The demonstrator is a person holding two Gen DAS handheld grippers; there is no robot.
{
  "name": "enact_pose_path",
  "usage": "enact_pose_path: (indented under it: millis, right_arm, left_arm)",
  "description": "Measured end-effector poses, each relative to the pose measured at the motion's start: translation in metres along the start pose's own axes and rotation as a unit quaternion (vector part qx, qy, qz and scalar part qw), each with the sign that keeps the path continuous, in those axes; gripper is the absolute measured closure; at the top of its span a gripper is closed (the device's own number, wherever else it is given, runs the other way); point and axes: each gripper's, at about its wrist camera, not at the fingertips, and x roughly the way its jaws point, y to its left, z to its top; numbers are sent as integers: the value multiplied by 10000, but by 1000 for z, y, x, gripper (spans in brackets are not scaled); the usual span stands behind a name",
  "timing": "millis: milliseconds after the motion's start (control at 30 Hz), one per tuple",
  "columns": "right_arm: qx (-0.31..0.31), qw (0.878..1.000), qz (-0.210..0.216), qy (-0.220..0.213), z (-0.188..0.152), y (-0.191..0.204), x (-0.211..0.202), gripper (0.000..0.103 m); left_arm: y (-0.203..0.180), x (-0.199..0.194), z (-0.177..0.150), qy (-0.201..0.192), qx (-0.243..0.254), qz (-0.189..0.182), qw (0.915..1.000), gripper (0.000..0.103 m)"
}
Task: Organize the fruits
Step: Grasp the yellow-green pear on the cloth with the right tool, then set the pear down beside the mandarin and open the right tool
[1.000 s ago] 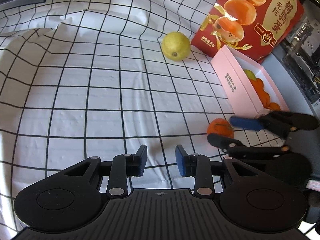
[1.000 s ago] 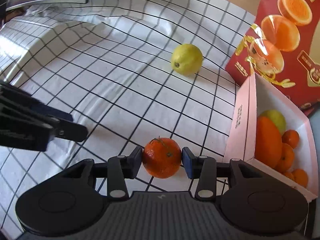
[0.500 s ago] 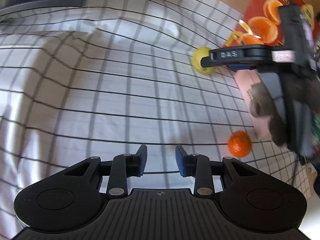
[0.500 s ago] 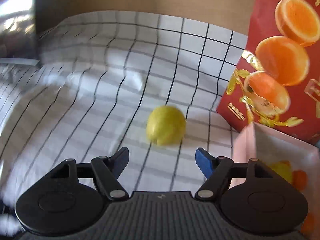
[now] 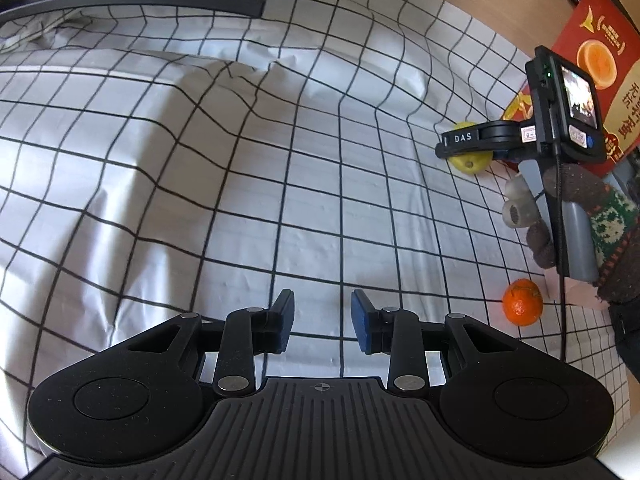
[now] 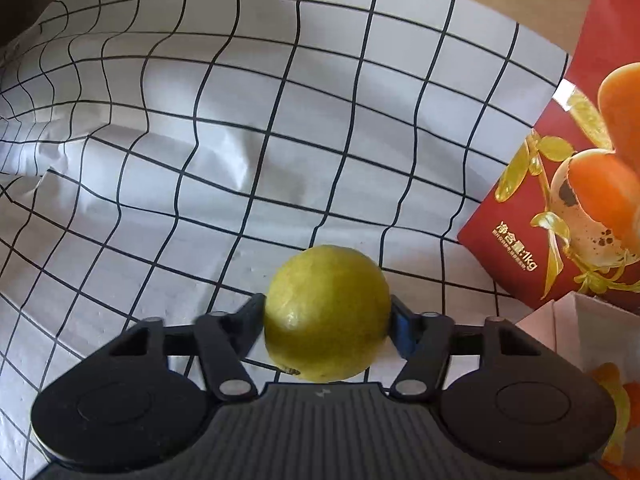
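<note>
While the right tool (image 6: 326, 322) has dropped the small orange mandarin (image 5: 522, 307) on the checked cloth and just been closing around the round yellow-green lemon (image 6: 327, 314), pads touching it, the left tool (image 5: 322, 322) idles nearly together, empty.

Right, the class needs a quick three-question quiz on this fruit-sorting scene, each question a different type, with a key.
1. True or false: the left gripper holds the mandarin.
2. What sits between the fingers of the right gripper? A) a mandarin B) the lemon C) nothing
3. Where does the mandarin lie?

Key
1. False; nothing is between its fingers.
2. B; the jaws have just been closing, and the pads meet the lemon's sides.
3. On the checked cloth, apart from both grippers.
</note>
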Motion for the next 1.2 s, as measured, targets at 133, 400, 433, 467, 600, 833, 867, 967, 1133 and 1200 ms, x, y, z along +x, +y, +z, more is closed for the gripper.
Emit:
enact_pose_path:
  millis: [133, 400, 433, 467, 600, 833, 867, 967, 1133, 1200]
  right_arm:
    - [-99, 9999, 58, 95, -4, 0, -3, 44]
    - [-196, 9949, 984, -78, -39, 14, -71, 44]
    - [-279, 9935, 1096, -106, -47, 19, -82, 44]
    - [-380, 9920, 1195, -126, -53, 23, -92, 44]
    - [-865, 9871, 1330, -192, -82, 46, -119, 44]
    - [-928, 9875, 1277, 32, -116, 72, -116, 43]
    - [-908, 9877, 1270, 40, -119, 73, -114, 43]
    - [-945, 9886, 1167, -101, -124, 79, -115, 43]
    - [-912, 9880, 1227, -233, -130, 73, -120, 39]
    - [-979, 9874, 1168, -420, -133, 69, -130, 32]
  left_arm:
    - [-8, 5, 0, 29, 128, -129, 9998, 68]
    - [-19, 8, -1, -93, 341, -228, 9991, 68]
    - [-17, 6, 0, -153, 263, -201, 9993, 68]
    - [-14, 4, 0, -216, 138, -170, 9995, 68]
    - [-4, -2, 2, -296, -85, -138, 9994, 68]
    - [-9, -6, -7, -258, -5, -204, 9995, 68]
    - [-10, -6, -9, -243, 1, -217, 9995, 68]
    - [-12, -7, -13, -201, 33, -252, 9995, 68]
    - [-16, -8, -14, -187, 81, -289, 9994, 68]
    - [-19, -8, -14, -195, 97, -306, 9993, 68]
